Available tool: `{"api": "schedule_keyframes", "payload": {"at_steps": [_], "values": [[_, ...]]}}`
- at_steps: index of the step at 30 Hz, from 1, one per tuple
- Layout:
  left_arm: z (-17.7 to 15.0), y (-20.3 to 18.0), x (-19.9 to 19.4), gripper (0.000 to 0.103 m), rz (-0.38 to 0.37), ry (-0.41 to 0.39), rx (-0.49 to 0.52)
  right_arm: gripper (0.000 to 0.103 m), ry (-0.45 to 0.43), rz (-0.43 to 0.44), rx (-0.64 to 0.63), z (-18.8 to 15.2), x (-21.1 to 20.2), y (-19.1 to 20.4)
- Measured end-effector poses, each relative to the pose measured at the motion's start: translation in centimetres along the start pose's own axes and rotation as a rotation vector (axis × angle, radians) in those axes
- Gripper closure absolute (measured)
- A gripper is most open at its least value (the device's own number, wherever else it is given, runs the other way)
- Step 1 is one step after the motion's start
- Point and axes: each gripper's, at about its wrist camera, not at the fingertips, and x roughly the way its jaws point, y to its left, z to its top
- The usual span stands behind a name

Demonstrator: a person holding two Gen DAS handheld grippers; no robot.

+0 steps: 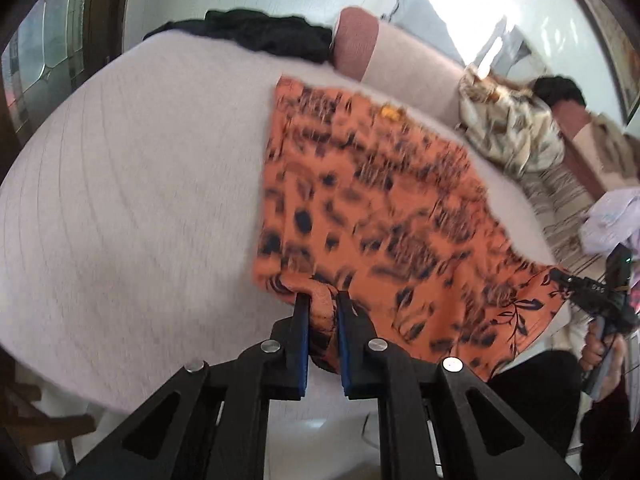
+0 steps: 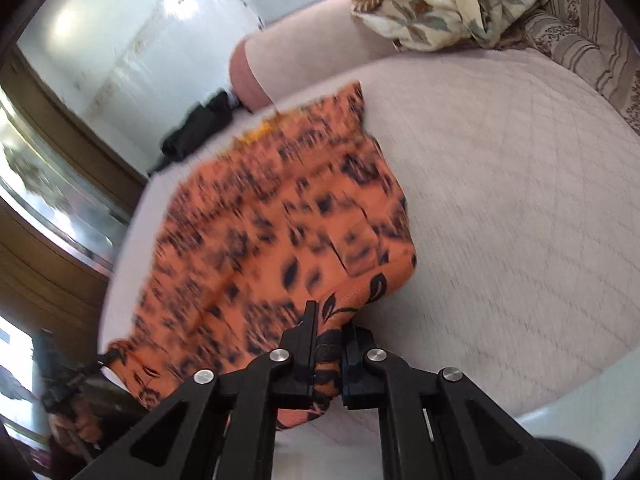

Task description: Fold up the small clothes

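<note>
Two tongs are clamping the near hem corners of the orange, dark-spotted fabric garment [image 1: 372,200]: left gripper [image 1: 323,300] and right gripper [image 2: 330,328] each pinching bunched cloth. Ahead of both, it is lying across the pale quilted bed [image 1: 140,180]. Fold starting; next move probably calls for carrying both corners forward evenly.

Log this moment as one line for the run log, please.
stage: fold start | left gripper: shut on orange garment near corner | right gripper: shut on other near corner | garment: far part on bed

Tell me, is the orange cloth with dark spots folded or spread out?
Spread out: the orange dark-spotted cloth lies mostly flat on the pale bed cover, with only its near corners pinched.
</note>
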Motion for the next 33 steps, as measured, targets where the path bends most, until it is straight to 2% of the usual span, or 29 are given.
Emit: {"api": "schedule_keyframes", "payload": {"at_steps": [4, 7, 10, 11, 14, 16, 18, 21, 22, 23, 24, 25, 26, 27, 28, 30, 33], "values": [[7.6, 0.2, 0.2, 0.091, -0.037, -0.048, -0.015, 0.095, -0.075, 0.08, 0.057, 6.7, -0.1, 0.3], [14.3, 0.2, 2.5, 0.091, -0.024, -0.079, -0.022, 0.095, -0.121, 0.108, 0.106, 12.7, 1.7, 0.4], [20.8, 0.5, 7.2, 0.091, 0.018, -0.089, -0.046, 0.095, -0.157, 0.074, 0.145, 18.9, 6.1, 0.2], [22.0, 0.8, 8.4, 0.09, 0.035, -0.096, -0.055, 0.095, -0.165, 0.062, 0.174, 21.2, 8.3, -0.3], [26.3, 2.7, 15.0, 0.088, 0.097, -0.103, -0.151, 0.093, -0.161, 0.03, 0.271, 26.0, 14.8, -1.9], [27.0, 4.0, 19.0, 0.083, 0.145, -0.069, -0.216, 0.091, -0.12, 0.011, 0.358, 27.8, 19.1, -3.8], [26.7, 4.7, 20.8, 0.083, 0.165, -0.073, -0.243, 0.089, -0.058, 0.022, 0.457, 27.9, 22.3, -5.6], [25.9, 5.2, 19.5, 0.075, 0.139, -0.182, -0.286, 0.089, -0.101, 0.077, 0.498, 27.4, 22.9, -7.3], [25.7, 5.4, 18.5, 0.069, 0.13, -0.228, -0.303, 0.089, -0.123, 0.102, 0.491, 27.2, 22.2, -7.8], [25.3, 5.7, 17.1, 0.055, 0.132, -0.284, -0.326, 0.086, -0.156, 0.107, 0.486, 27.0, 21.2, -8.1], [24.9, 5.9, 15.4, 0.044, 0.147, -0.342, -0.357, 0.08, -0.214, 0.094, 0.487, 26.9, 19.8, -8.6], [24.3, 6.0, 13.7, 0.043, 0.17, -0.395, -0.39, 0.077, -0.271, 0.09, 0.497, 26.7, 18.4, -9.2], [23.7, 5.7, 12.3, 0.043, 0.189, -0.424, -0.411, 0.066, -0.321, 0.1, 0.522, 26.4, 16.7, -9.9], [23.0, 5.2, 11.2, 0.042, 0.208, -0.43, -0.414, 0.042, -0.352, 0.107, 0.542, 26.1, 15.4, -10.3], [22.3, 4.3, 10.4, 0.042, 0.23, -0.415, -0.397, 0.036, -0.38, 0.085, 0.538, 25.8, 14.0, -10.1], [20.6, 1.6, 9.9, 0.042, 0.289, -0.358, -0.316, 0.037, -0.369, 0.021, 0.382, 25.6, 12.1, -7.4], [16.6, -2.5, 10.6, 0.04, 0.363, -0.269, -0.196, 0.037, -0.187, -0.052, 0.106, 24.1, 13.6, -1.0]]}}
